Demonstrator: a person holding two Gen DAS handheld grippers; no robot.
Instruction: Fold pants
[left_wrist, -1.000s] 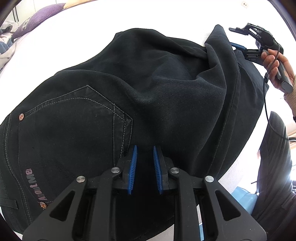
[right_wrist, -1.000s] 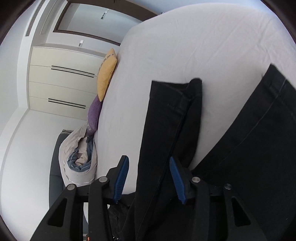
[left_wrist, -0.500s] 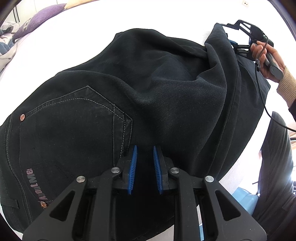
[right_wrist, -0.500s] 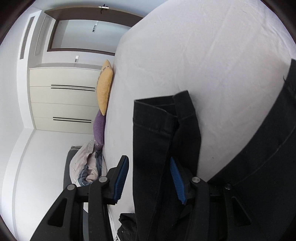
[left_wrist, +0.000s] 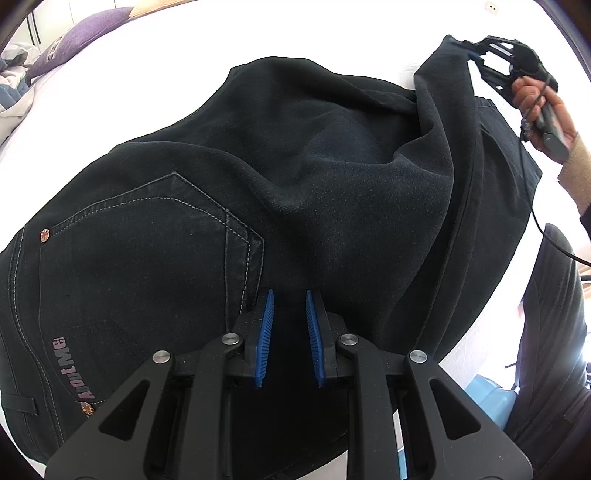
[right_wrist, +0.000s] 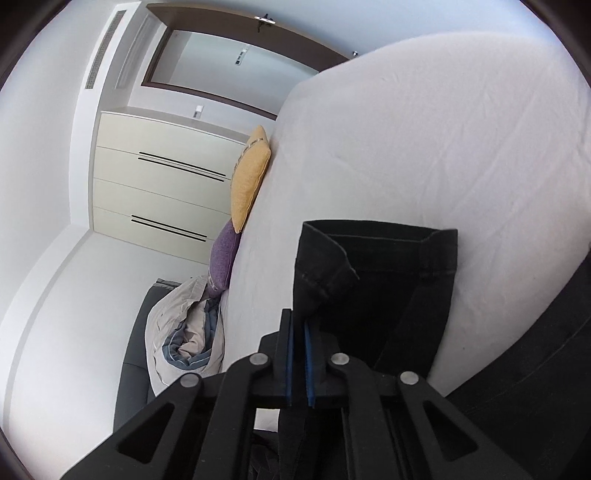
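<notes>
Black jeans (left_wrist: 258, 192) lie on a white bed (left_wrist: 332, 33), seat side up with a stitched back pocket (left_wrist: 147, 251) at the left. My left gripper (left_wrist: 288, 295) rests on the jeans' seat, its blue pads a narrow gap apart with dark fabric between them. My right gripper (right_wrist: 298, 325) is shut on the edge of a pant leg hem (right_wrist: 373, 254) and holds it above the bed. It also shows in the left wrist view (left_wrist: 476, 55) at the far right, lifting the leg end.
Yellow pillow (right_wrist: 249, 177) and purple pillow (right_wrist: 223, 254) lie at the bed's head, with a bundled duvet (right_wrist: 188, 332) beside them. A wardrobe (right_wrist: 159, 184) stands behind. The person's legs (left_wrist: 554, 332) and a blue object (left_wrist: 487, 402) are at the bed's right edge.
My right gripper has closed on the pant leg hem and lifted it up and away. The left gripper has not moved.
</notes>
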